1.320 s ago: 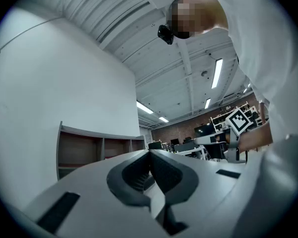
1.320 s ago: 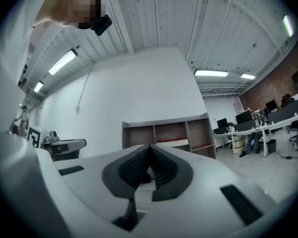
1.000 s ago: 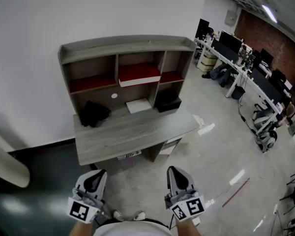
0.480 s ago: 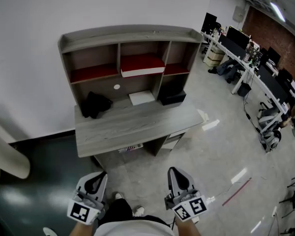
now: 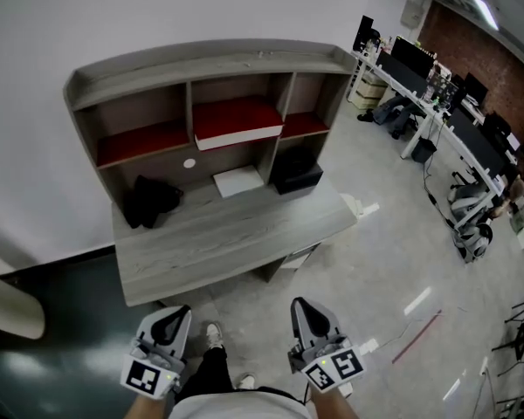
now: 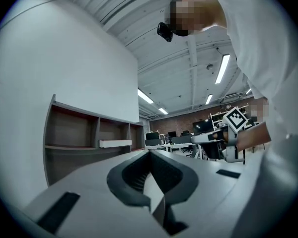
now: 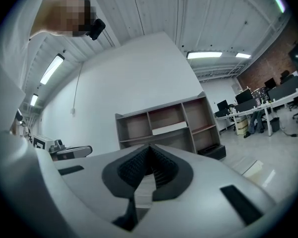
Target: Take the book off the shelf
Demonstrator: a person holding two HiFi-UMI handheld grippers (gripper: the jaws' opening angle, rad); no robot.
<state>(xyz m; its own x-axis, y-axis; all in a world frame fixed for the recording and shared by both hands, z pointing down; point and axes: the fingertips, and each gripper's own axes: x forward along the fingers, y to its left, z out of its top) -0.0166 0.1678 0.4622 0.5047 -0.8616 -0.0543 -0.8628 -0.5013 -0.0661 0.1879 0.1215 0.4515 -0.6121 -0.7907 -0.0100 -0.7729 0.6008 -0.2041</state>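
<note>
The book (image 5: 238, 120) lies in the shelf's (image 5: 210, 59) middle bay, twelve o'clock. The left gripper (image 5: 169, 319) and right gripper (image 5: 305, 311) are pressed together, empty. A dark lump (image 5: 151, 201) at eleven is unidentifiable.

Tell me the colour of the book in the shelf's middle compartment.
The book has a red cover and a white page edge; clearest in the head view.

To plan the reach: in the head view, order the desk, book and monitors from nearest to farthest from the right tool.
1. desk, just ahead of the right tool
2. book, in the shelf, middle compartment
3. monitors, far right, across the room
</note>
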